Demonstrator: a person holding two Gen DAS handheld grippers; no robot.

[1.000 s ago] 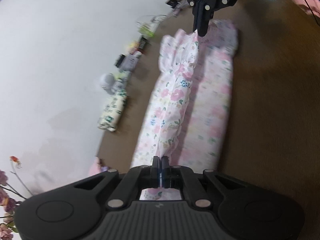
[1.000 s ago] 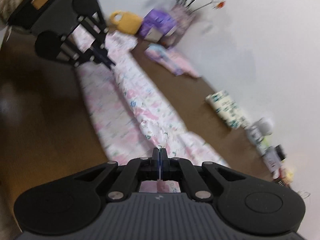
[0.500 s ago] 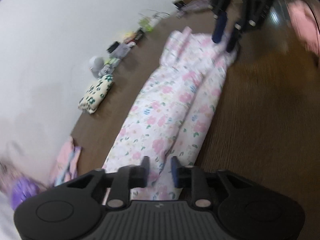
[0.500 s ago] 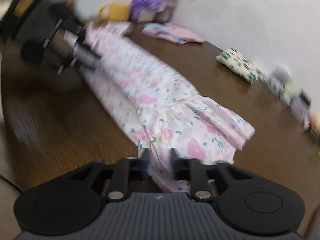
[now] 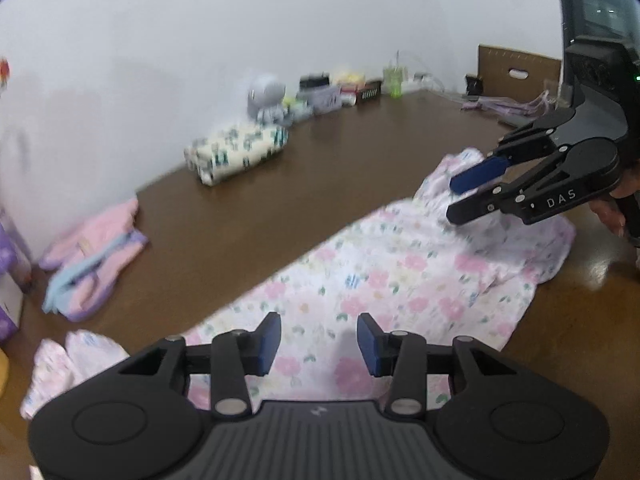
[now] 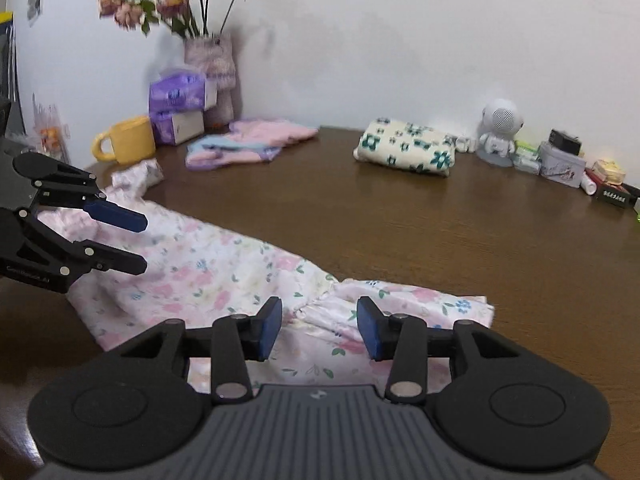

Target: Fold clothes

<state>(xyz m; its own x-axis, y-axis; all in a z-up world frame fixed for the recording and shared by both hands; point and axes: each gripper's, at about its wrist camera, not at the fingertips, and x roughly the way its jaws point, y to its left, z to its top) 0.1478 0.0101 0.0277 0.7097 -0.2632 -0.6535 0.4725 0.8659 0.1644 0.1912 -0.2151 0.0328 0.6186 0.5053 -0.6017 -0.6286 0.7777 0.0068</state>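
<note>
Jaws apart on both: left gripper (image 5: 318, 338) and right gripper (image 6: 319, 328) each hang over an end of 1 floral garment (image 6: 208, 272), nothing between the blue pads. The garment lies as a long strip on the brown desk (image 6: 440, 232), white w/ pink flowers.

Relative to the garment: 1 folded cream cloth w/ green flowers (image 6: 406, 151) beyond it near the wall; 1 pink/lilac/blue folded pile (image 6: 248, 142) also beyond it; 1 yellow mug (image 6: 126, 141) near its far-left end; 1 small floral piece (image 5: 68, 364) just off the end by the left gripper. 1 grey robot figurine (image 6: 498, 130) beside the cream cloth. 1 vase of flowers (image 6: 212, 64), 2 purple tissue packs (image 6: 178, 106).

Writing: "DAS" on the right gripper's arm in the left wrist view; other labels too blurred.
</note>
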